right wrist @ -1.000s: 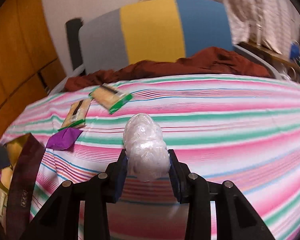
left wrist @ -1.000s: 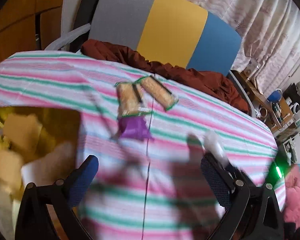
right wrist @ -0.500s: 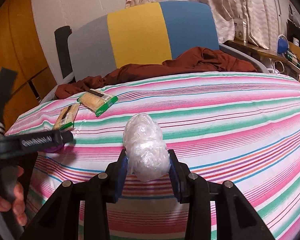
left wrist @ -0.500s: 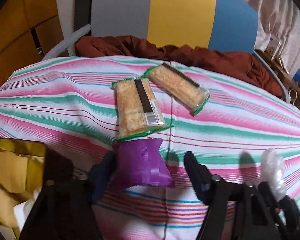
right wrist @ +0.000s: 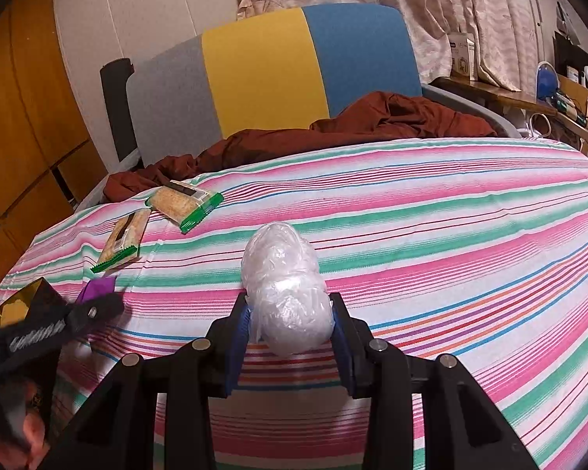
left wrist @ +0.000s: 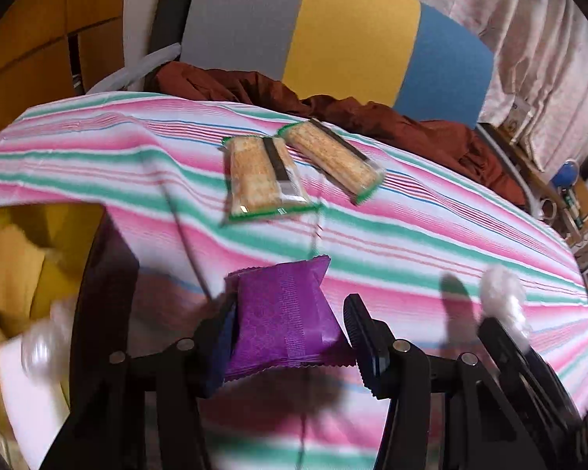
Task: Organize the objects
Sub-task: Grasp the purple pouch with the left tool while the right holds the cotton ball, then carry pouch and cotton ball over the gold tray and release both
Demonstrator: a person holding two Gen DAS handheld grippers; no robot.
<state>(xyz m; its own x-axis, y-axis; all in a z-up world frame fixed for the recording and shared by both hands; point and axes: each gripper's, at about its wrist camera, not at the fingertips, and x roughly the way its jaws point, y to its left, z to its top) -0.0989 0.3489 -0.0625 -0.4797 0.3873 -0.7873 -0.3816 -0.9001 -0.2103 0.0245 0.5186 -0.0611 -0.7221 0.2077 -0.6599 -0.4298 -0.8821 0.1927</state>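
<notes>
— Purple packet [left wrist: 284, 313] first; where does it sit?

— Between the fingers of the left gripper [left wrist: 290, 337], on the striped cloth [left wrist: 431, 235] near the table's left side; the jaws are closing round it; the left pad [left wrist: 223, 337] looks to be against its edge, while the right pad [left wrist: 362, 340] stands just off it with a sliver of gap; so not a firm pinch, as far as the left wrist view shows.

— And the other tool?

— Right gripper [right wrist: 290, 333] is pressed on a clear plastic bundle [right wrist: 284, 293], a crumpled wad of film that bulges up and forward past both pads; it is held above the cloth, to the right of the left gripper.

— What else lies on the cloth?

— Two cracker packets with green ends; the nearer one [left wrist: 264, 180] lies lengthwise beyond the purple packet, well apart from it; the farther one [left wrist: 333, 162] lies slantwise just beside it, their far corners almost touching; both are towards the back edge.

— Anything to the left?

— Gold-lined box [left wrist: 31, 243] at the table's left edge, open, with pale things inside that are too blurred to name.

— Behind the table?

— Chair [right wrist: 274, 70] with a grey, yellow and blue back; a rust-brown cloth [right wrist: 372, 121] heaped on its seat; curtains [right wrist: 411, 0] behind.
</notes>
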